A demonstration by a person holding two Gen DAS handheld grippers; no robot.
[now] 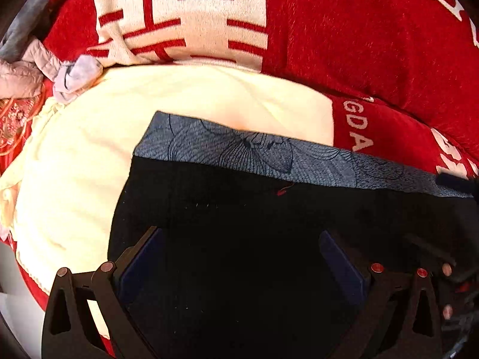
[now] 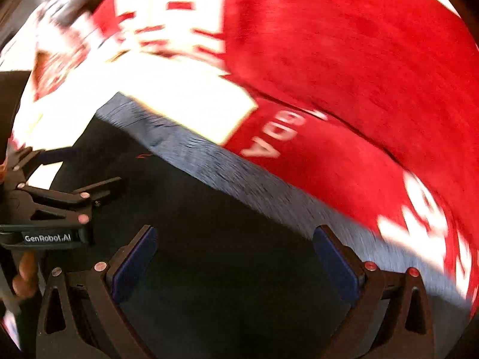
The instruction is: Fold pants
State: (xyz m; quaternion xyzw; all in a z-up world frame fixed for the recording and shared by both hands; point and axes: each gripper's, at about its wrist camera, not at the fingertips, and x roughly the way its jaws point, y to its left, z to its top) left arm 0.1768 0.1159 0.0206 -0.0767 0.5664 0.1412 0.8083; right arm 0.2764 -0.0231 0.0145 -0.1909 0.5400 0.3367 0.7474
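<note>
Left wrist view: left gripper (image 1: 239, 236) fingers spread wide, nothing between the blue pads (image 1: 140, 266) — they sit over the black pants (image 1: 239, 239), can't tell if touching. Pants lie flat w/ a blue-grey patterned band (image 1: 269, 152) along the far edge, small red thread just below it. Under the pants: cream blanket (image 1: 149, 104), spread on a red blanket w/ white lettering (image 1: 359, 45). Pink/grey clothes bunched at far left (image 1: 27, 68).

Right wrist view: heavy motion blur. Right gripper (image 2: 235, 236) fingers also wide apart, empty, over the same dark pants (image 2: 209, 224), near the band (image 2: 239, 173), which runs diagonally. The other gripper's black frame, marked GenRobot.AI (image 2: 48, 212), shows at left edge, close beside — a person's fingertips (image 2: 25, 275) visible below it. Red blanket (image 2: 344, 59) fills the far side.
</note>
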